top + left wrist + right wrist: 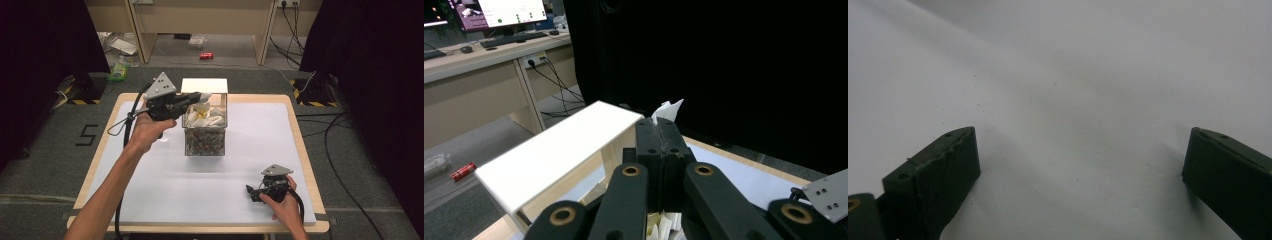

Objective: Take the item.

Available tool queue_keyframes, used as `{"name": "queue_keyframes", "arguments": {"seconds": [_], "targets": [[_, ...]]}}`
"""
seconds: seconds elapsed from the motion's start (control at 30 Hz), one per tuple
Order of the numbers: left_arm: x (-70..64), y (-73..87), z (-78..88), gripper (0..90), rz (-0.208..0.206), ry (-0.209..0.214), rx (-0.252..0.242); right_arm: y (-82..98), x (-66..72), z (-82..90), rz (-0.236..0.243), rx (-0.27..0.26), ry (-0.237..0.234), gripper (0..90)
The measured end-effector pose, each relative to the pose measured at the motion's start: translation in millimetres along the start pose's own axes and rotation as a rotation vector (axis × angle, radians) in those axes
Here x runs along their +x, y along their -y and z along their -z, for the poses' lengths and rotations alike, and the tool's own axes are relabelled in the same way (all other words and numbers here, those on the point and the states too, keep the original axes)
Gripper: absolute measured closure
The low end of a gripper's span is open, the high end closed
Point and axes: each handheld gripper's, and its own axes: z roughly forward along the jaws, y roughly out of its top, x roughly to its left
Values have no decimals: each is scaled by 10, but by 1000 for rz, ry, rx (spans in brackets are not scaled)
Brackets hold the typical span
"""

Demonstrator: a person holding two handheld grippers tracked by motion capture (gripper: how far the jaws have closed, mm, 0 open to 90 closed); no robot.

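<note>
A clear square box [205, 136] stands at the table's middle back, with white folded slips on top of a layer of small dark bits. Its white lid [204, 85] stands up behind it, and shows as a white panel [559, 150] in the left gripper view. My left gripper [202, 98] hovers over the box's left rim, held in a hand. Its jaws [659, 127] are pressed together on a white paper slip [669, 109], whose corner pokes out past the tips. My right gripper [254, 193] rests low over the table at the front right, its jaws [1078, 150] spread wide over the bare white sheet.
A white sheet [165, 180] covers the wooden table [300, 130]. Cables trail from both grippers and run over the floor at the right. Black curtains hang on both sides. A red can [206, 55] lies on the floor beyond the table.
</note>
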Motion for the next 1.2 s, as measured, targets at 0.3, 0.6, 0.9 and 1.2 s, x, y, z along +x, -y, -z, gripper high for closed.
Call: {"name": "queue_keyframes", "arguments": {"seconds": [0.3, 0.6, 0.9, 1.2], "targets": [[48, -131, 222, 893, 1, -10, -32, 0, 0, 0, 0, 0, 0, 24], [204, -139, 481, 893, 38, -37, -61, 0, 0, -1, 0, 0, -1, 24], [360, -79, 672, 893, 63, -80, -73, 0, 0, -1, 0, 0, -1, 24], [540, 79, 791, 893, 77, -139, -66, 0, 0, -1, 0, 0, -1, 24]]}}
